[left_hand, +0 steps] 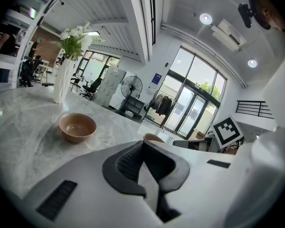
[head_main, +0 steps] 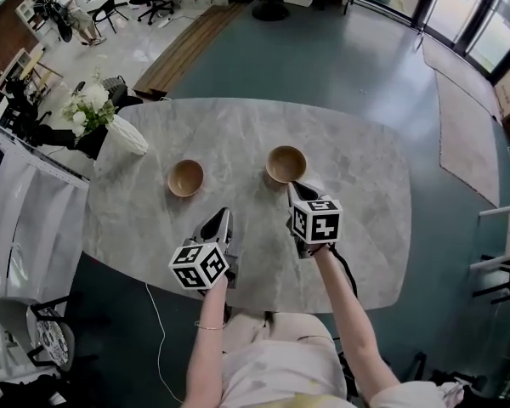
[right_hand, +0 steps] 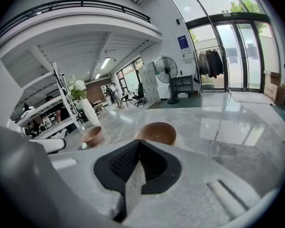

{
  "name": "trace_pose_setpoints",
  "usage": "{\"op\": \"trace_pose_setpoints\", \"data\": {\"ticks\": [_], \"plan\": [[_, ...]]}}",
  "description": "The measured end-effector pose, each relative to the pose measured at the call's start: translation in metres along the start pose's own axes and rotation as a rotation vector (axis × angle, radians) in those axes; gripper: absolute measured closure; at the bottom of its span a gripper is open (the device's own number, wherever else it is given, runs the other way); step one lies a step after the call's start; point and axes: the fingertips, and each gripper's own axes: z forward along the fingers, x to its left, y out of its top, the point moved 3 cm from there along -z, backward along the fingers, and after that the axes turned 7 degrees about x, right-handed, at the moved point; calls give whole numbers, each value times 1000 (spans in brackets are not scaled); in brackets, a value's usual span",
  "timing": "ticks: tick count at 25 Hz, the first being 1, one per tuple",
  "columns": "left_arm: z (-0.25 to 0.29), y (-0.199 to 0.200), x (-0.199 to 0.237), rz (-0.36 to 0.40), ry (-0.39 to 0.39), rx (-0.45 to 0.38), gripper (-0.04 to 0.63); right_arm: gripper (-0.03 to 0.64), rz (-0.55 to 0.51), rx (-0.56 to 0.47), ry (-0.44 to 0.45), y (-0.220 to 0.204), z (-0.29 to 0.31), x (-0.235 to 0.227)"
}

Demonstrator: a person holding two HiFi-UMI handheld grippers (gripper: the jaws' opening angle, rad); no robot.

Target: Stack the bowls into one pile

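There is one table (head_main: 357, 228), grey and stone-like. On it are one white vase (head_main: 127, 137) with flowers (head_main: 89, 109), two bowls and two claws.

The vase is at the far left edge. To its right sits the left bowl (head_main: 185, 178), light brown. It stands flat with its open side up. It is round, so it has no long side.

The left claw (head_main: 225, 215) hangs near the person, just right of that bowl and apart from it. Its two jaws are pressed together with nothing in them.

The right bowl (head_main: 286, 163) sits a bit farther away, well apart from the left bowl. It is also round, with its open side up.

The right claw (head_main: 294, 187) points at this bowl, with its tips just beside the near rim. Its jaws are pressed together too and hold nothing.
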Motion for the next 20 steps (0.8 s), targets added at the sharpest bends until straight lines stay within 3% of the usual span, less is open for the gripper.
{"op": "trace_pose_setpoints", "data": {"ticks": [9,14,20], "plan": [[-20,-5,17,-46,43,-42,595,609,11,-12,109,-5,7,34],[-24,-2,37,-51,43,-27,595,609,6,-3,184,-2,26,64],[-31,4,76,-55,48,3,595,609,59,0,209,-1,53,94]]}}
